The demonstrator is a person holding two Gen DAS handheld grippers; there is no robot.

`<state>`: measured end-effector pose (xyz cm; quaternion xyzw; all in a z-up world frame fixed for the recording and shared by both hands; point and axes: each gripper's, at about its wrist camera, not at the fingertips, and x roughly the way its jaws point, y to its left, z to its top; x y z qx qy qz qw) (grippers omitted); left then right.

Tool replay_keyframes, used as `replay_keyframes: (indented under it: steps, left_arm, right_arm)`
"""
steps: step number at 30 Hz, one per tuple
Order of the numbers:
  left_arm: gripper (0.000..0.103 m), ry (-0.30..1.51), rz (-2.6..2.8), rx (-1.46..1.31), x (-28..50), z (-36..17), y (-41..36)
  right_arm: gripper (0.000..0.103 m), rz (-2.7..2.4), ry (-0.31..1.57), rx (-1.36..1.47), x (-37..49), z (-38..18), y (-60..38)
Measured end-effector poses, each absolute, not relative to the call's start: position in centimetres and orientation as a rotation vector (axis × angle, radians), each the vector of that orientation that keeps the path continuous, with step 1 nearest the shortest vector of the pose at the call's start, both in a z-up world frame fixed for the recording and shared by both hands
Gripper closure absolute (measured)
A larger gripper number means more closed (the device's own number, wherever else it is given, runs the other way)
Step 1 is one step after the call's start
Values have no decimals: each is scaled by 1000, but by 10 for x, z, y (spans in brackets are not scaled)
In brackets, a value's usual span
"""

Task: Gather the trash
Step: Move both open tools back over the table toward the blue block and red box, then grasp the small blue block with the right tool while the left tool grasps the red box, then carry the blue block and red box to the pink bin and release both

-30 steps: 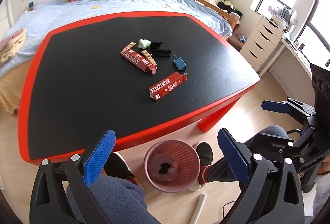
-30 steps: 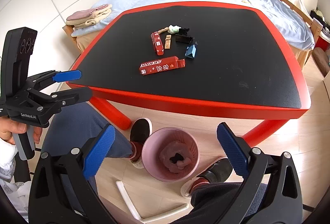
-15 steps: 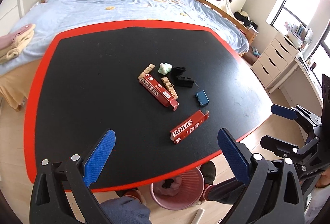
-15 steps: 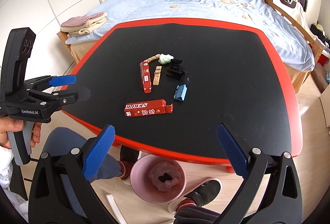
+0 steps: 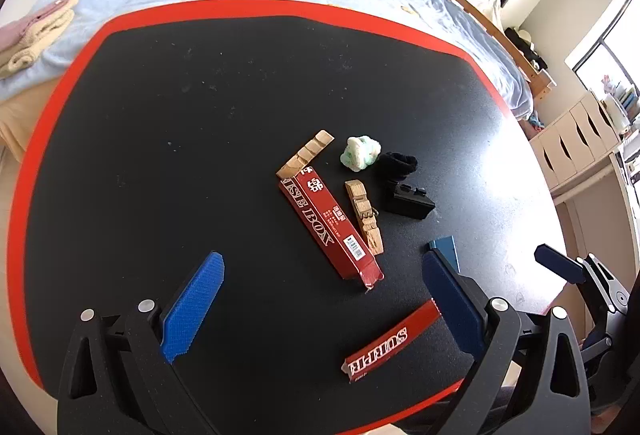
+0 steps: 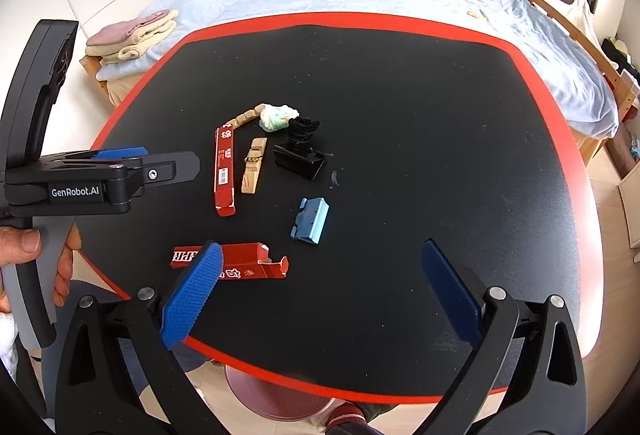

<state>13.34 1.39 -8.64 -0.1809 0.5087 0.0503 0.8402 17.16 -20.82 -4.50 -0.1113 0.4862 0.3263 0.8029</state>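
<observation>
While both claws hang spread wide and empty over the counter (image 5: 120,155), the left claw (image 5: 320,299) and right claw (image 6: 316,287) seem poised to choose among the trash, boxes (image 5: 332,223) and scraps clustered mid-frame, with the bin (image 6: 276,403) at the bottom edge underneath.

Black gripper (image 6: 320,295) frames, blue ribbed pads (image 6: 192,295), "GenRobot.AI" lettering

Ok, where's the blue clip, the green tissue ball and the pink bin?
blue clip (image 6: 310,219), right wrist view, middle.
green tissue ball (image 5: 359,153), left wrist view, middle.
pink bin (image 6: 276,401), right wrist view, rim under table.
</observation>
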Motion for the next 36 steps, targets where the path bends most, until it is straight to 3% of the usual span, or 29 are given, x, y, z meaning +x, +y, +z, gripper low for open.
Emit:
replay_keyframes:
  steps: [6, 8, 13, 17, 21, 25, 27, 36]
  left_arm:
    - [9, 1104, 139, -367, 148, -106, 12]
    - [14, 1112, 147, -355, 150, -112, 12]
    - [22, 1093, 176, -285, 152, -113, 11]
    - [38, 1085, 197, -227, 150, -112, 12]
    - [63, 1080, 197, -209, 145, -109, 18]
    - [80, 1082, 161, -190, 141, -109, 23]
    - [87, 1084, 142, -192, 138, -109, 26]
    - [89, 1070, 80, -196, 122, -107, 29]
  right_arm:
    - [5, 707, 1069, -241, 189, -67, -197]
    - [6, 709, 1076, -238, 191, -72, -194]
    - [21, 699, 1089, -239, 199, -85, -186]
    - [30, 694, 1072, -264, 199, -87, -180]
    - [54, 694, 1052, -294, 199, -86, -177]
    - [68, 710, 1049, -307, 199, -87, -175]
    - [83, 715, 1052, -308, 198, -87, -174]
    - [83, 729, 1052, -283, 195, -84, -177]
